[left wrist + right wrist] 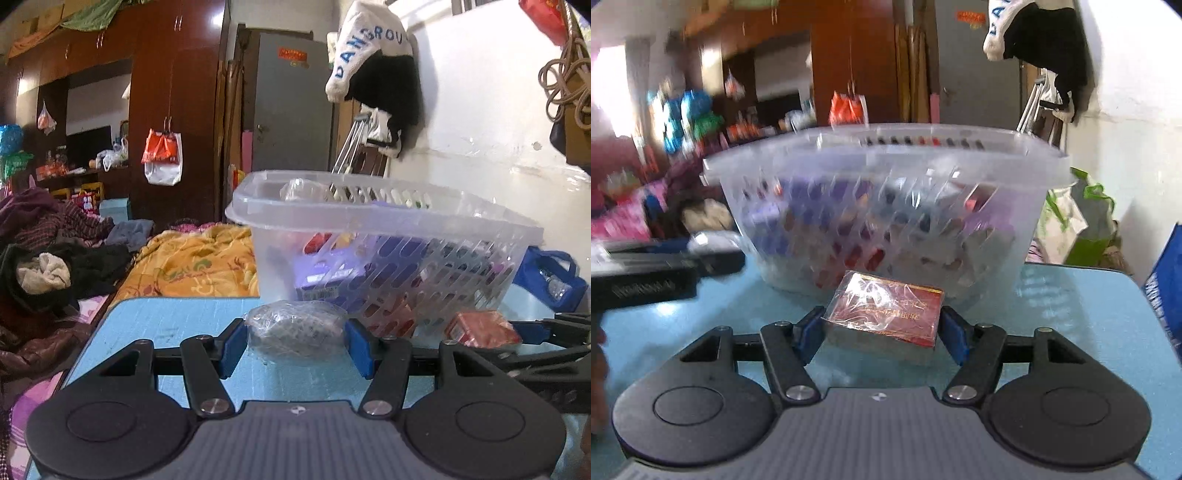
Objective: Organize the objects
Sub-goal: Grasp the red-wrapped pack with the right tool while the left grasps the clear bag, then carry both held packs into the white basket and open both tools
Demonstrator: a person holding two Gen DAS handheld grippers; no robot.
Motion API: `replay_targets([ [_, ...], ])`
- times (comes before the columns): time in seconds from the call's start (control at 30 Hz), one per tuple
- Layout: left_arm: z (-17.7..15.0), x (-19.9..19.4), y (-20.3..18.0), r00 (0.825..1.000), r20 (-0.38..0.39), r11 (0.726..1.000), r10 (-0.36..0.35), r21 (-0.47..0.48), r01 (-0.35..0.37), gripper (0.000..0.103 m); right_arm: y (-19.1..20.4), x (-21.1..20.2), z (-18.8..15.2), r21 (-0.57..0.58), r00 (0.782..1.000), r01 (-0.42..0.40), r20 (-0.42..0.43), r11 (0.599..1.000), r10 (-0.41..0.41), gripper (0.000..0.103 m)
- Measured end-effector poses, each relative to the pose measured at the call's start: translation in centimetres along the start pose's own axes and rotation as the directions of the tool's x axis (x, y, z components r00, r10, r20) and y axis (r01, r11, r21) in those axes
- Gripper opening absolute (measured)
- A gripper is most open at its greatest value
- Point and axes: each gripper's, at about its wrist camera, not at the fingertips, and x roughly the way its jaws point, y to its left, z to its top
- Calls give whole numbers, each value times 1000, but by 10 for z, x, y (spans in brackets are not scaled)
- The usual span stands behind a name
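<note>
Left tool (295,341) grasping a wrapped bundle (295,328) and right tool (881,332) grasping a red box (884,308), both positioned before the basket (882,206) for loading.

A light blue table (177,325) carries everything here. A clear plastic basket (388,236) with slotted walls stands on it, filled with mixed packets. Just in front of the basket lies a grey bundle wrapped in clear film (295,328), and near that bundle, also at the basket's front wall, sits a red box in cellophane (886,306), resting flat on the tabletop
</note>
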Motion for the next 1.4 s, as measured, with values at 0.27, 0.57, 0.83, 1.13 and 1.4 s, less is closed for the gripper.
replay_targets([
  [0.27, 3, -13, 3, 997, 83, 1000, 4, -7, -4, 62, 11, -20, 1, -52, 989, -18, 148, 998, 26, 68],
  [0.57, 2, -21, -1, 991, 131, 1000, -12, 11, 10, 62, 14, -25, 2, -45, 982, -45, 182, 998, 53, 68],
  [0.83, 3, -27, -2, 988, 155, 1000, -26, 16, 24, 62, 6, -36, 0, -8, 974, -116, 196, 993, 115, 69],
  [1.13, 5, -41, -10, 979, 196, 998, -60, 33, 55, 62, 7, -47, -1, -46, 972, -90, 215, 995, 98, 68],
  [1.4, 16, -64, -16, 970, 214, 993, -117, 34, 113, 62, -3, -67, 4, -40, 965, -101, 239, 994, 108, 69],
])
